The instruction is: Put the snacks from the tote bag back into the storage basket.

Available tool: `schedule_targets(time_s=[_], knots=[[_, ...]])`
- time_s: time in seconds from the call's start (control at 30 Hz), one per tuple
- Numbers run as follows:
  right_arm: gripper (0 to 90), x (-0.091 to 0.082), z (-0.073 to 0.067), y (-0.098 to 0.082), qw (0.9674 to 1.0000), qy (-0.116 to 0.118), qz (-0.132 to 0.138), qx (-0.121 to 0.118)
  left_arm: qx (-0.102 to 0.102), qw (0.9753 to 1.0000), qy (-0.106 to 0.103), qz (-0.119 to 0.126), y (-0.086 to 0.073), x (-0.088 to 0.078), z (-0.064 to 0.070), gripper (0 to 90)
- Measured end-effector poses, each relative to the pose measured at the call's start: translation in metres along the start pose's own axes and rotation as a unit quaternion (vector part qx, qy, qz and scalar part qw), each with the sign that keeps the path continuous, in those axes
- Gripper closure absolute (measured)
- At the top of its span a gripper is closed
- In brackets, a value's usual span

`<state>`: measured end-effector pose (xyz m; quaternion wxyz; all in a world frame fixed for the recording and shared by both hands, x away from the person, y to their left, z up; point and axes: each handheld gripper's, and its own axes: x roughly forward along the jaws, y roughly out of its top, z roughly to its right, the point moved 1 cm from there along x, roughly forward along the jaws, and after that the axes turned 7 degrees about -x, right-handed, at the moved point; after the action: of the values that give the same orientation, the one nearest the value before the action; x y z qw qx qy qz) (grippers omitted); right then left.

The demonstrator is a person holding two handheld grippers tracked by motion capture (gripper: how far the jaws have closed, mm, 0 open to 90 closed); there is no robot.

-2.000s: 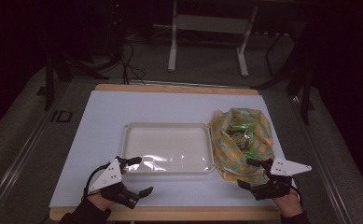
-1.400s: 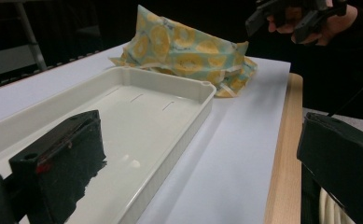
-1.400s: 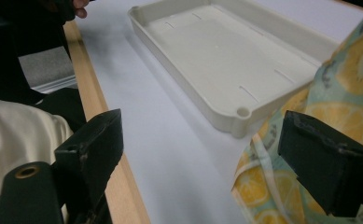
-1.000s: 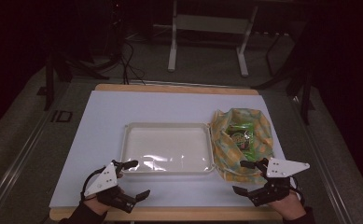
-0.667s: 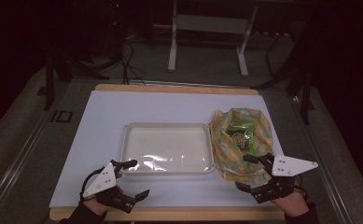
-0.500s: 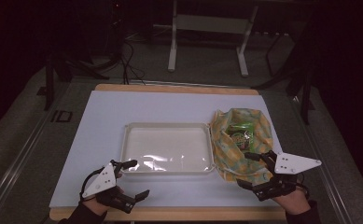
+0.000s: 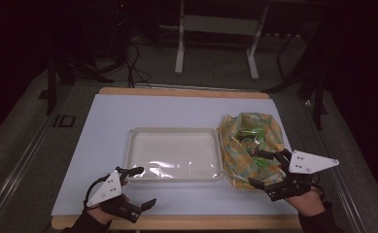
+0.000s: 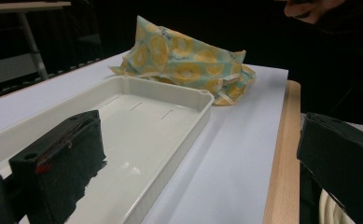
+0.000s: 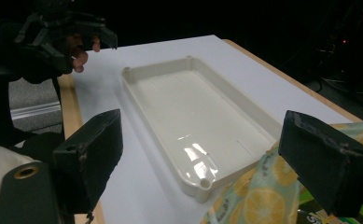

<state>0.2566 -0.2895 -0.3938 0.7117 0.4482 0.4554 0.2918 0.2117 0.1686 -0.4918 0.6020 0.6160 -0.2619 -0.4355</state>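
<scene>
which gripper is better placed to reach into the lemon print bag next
Right. The right gripper, jaws open, sits at the edge of the yellow lemon-print fabric bag; the left gripper is near the white plastic tray's front corner.

The left gripper's (image 8: 202,172) two black jaws stand wide apart above a shallow cream plastic tray (image 8: 179,135) on the pale sheet. A crumpled lemon-print cloth bag (image 8: 188,65) lies just beyond it.
</scene>
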Motion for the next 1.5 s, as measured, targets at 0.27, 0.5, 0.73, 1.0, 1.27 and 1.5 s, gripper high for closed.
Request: schedule_targets(time_s=[0.27, 0.5, 0.73, 1.0, 1.27, 1.5], knots=[[14.3, -0.002, 0.018, 0.003, 0.9998, -0.019, 0.008, 0.005, -0.002, 1.0, 0.001, 0.0, 0.0, 0.0, -0.001, 1.1], [14.7, -0.004, 0.033, 0.0, 0.9991, -0.038, 0.006, 0.017, -0.003, 1.0, 0.001, 0.002, 0.0, 0.0, -0.001, 1.1], [14.8, -0.006, 0.045, -0.004, 0.9968, -0.076, 0.0, 0.022, -0.002, 1.0, 0.004, 0.003, 0.0, 0.0, -0.001, 1.1], [16.4, -0.006, 0.057, -0.014, 0.9938, -0.106, -0.009, 0.033, -0.005, 1.0, 0.005, 0.006, 0.0, 0.0, -0.002, 1.1], [18.0, -0.005, 0.07, -0.026, 0.9891, -0.136, -0.016, 0.055, -0.006, 1.0, 0.004, 0.006, 0.0, 0.0, -0.002, 1.1], [21.1, -0.001, 0.08, -0.039, 0.9792, -0.18, -0.046, 0.081, -0.006, 1.0, 0.003, 0.006, 0.001, 0.0, -0.002, 1.1]])
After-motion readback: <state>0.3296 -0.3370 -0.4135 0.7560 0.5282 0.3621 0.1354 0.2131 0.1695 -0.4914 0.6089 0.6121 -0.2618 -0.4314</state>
